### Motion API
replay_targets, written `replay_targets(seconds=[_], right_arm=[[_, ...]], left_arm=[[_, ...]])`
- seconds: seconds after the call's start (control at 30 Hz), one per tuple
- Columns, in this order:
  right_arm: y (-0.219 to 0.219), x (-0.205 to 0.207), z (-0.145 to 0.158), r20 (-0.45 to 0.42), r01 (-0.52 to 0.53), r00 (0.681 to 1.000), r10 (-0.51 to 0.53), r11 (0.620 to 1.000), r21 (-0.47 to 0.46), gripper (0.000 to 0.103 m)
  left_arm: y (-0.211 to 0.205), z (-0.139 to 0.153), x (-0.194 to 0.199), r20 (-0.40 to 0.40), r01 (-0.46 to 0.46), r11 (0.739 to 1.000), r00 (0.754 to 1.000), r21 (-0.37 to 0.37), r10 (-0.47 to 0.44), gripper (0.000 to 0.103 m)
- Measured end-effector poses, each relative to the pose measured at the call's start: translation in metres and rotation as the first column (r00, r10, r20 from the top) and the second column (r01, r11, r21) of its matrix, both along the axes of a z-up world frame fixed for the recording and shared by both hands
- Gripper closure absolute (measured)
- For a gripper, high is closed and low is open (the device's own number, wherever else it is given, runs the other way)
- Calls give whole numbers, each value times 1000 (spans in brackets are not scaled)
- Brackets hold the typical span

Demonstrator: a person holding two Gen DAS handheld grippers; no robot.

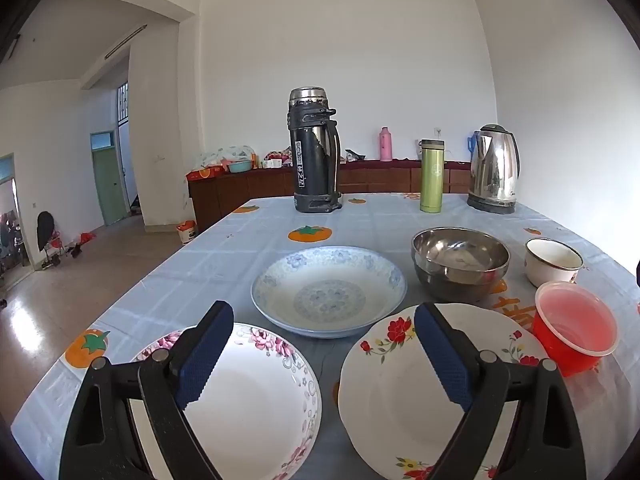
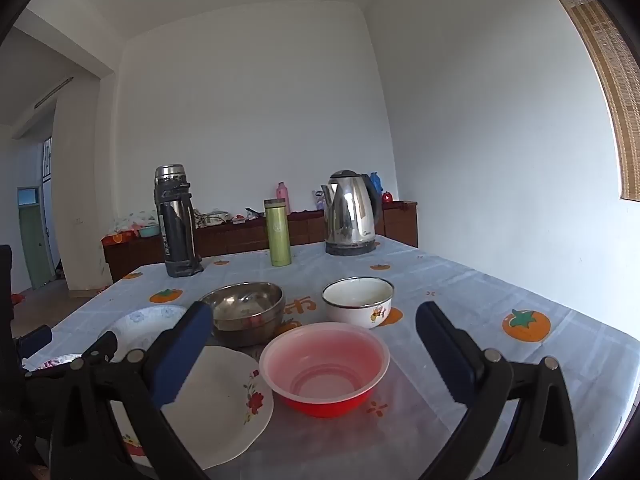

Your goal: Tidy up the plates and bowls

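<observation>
Stacking should be started gently: the left gripper (image 1: 324, 356) and right gripper (image 2: 314, 354) are held wide and empty, the red bowl (image 2: 324, 368) sits between the right fingers (image 2: 444, 352), on the worktop (image 2: 480, 292).

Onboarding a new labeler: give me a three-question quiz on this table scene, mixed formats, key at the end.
1. True or false: the left tool is shut on a plate.
2. Multiple choice: what sits directly ahead between the right tool's fingers? A) steel bowl B) red plastic bowl C) green flask
3. Short answer: how many plates are on the table?

Key:
1. False; its jaws are open, holding nothing.
2. B, the red plastic bowl.
3. Three: the blue-patterned plate, the pink-flowered plate and the red-flowered plate.
</observation>
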State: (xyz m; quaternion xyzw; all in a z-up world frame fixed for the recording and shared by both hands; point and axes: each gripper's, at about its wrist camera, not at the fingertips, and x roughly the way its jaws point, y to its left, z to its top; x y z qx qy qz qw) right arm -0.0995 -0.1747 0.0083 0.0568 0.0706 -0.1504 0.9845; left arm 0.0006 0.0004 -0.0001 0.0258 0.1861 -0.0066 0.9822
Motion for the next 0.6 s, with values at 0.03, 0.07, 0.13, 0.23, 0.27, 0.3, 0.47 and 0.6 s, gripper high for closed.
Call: replay_targets(seconds=[0.03, 0.07, 0.13, 0.23, 0.27, 0.3, 0.47, 0.6], right_arm=[[0, 0, 0, 1, 0, 1000, 0, 1000, 0, 0], [0, 0, 0, 5, 1, 1000, -1, 1000, 1, 0], [0, -1, 0, 8, 1, 1000, -1, 1000, 1, 0], [-1, -1, 0, 10, 3, 1000, -3, 1000, 2, 0], [-1, -1, 0, 10, 3, 1000, -3, 1000, 3, 0], [-3, 0, -1, 10, 4, 1000, -4, 1000, 3, 0], [-2, 0, -1, 12, 3, 1000, -3, 1000, 5, 0], [-2, -1, 0, 14, 2, 1000, -2, 1000, 6, 0]], left_arm=[[0, 0, 0, 4, 0, 1000, 1000, 3, 0, 10], [1, 0, 1, 2, 0, 1000, 1000, 2, 0, 10], [1, 0, 1, 11, -2, 1000, 1000, 10, 2, 10], [2, -4, 7, -7, -6, 1000, 1000, -1, 6, 10], [0, -3, 5, -6, -7, 1000, 1000, 3, 7, 10], [-1, -3, 3, -8, -11, 1000, 1000, 5, 11, 10], [-1, -5, 6, -4, -7, 1000, 1000, 14, 7, 10], [1, -4, 6, -6, -13, 1000, 1000, 12, 13, 10]])
